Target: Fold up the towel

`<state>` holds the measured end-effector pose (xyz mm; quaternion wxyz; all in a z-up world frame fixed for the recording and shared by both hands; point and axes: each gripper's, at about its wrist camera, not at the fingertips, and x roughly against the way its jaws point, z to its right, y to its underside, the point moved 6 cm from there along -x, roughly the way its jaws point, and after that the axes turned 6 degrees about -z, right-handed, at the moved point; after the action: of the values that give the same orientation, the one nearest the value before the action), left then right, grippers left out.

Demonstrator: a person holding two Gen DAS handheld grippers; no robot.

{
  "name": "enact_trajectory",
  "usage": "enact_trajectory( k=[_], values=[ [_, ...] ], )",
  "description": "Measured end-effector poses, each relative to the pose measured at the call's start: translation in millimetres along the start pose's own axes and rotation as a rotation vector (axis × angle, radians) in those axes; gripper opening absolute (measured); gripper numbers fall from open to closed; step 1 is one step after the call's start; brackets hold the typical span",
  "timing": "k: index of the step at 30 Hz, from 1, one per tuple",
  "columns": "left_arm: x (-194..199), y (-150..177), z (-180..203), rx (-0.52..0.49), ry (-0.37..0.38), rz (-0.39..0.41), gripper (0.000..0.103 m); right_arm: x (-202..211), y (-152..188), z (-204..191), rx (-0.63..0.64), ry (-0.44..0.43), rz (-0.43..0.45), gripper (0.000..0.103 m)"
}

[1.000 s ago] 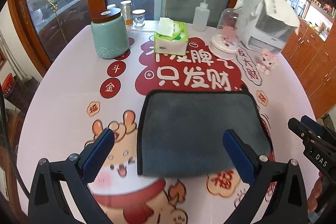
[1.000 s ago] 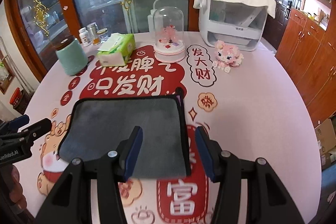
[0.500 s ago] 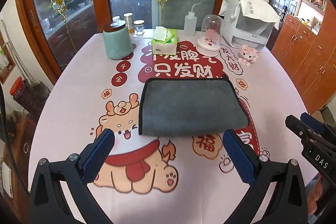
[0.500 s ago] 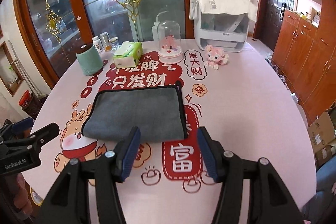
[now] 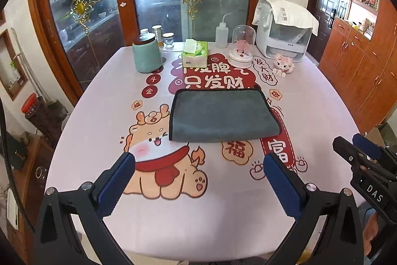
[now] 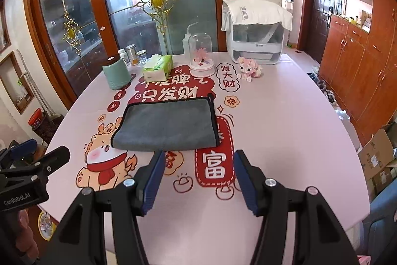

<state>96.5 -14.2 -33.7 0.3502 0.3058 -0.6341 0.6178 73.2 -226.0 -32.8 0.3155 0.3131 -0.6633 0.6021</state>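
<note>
A: Where's the towel (image 5: 220,114) rn?

B: Flat on the counter (image 5: 99,116), folded into a grey rectangle w/ black trim. Sits mid-counter, over the lower edge of the big red patch w/ white characters on the printed cloth. Cartoon dragon print is just to its left, red vertical banner print at its right edge.

A: And the claws?

B: Left claw (image 5: 199,173) — fingers spread wide, nothing between them, hanging above the near part of the counter, well short of the towel. Right claw (image 6: 198,171) — also open, gap narrower than the left's, empty, near the counter's front edge w/ the towel's near edge just beyond its tips. Neither touches the fabric.

A: Can each cam see the other claw?

B: Yep. Left wrist view catches the right one at far right; right wrist view shows the left one at far left.

A: Other stuff at the back?

B: Teal canister (image 5: 146,56) w/ dark lid at back left, green tissue pack (image 5: 194,56) next to it, squeeze bottle (image 5: 221,34), glass dome (image 5: 242,46) w/ pink flower inside, pink toy (image 5: 282,63), and a white appliance (image 5: 282,39) w/ a white cloth draped on top. All well apart from the towel.
</note>
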Motion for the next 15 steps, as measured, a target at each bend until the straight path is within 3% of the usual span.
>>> enact_trajectory(
  k=[15],
  values=[
    [34, 47, 4, -0.009, -0.025, -0.022, 0.102, 23, 46, -18, -0.001, -0.040, -0.061, 0.057]
  ],
)
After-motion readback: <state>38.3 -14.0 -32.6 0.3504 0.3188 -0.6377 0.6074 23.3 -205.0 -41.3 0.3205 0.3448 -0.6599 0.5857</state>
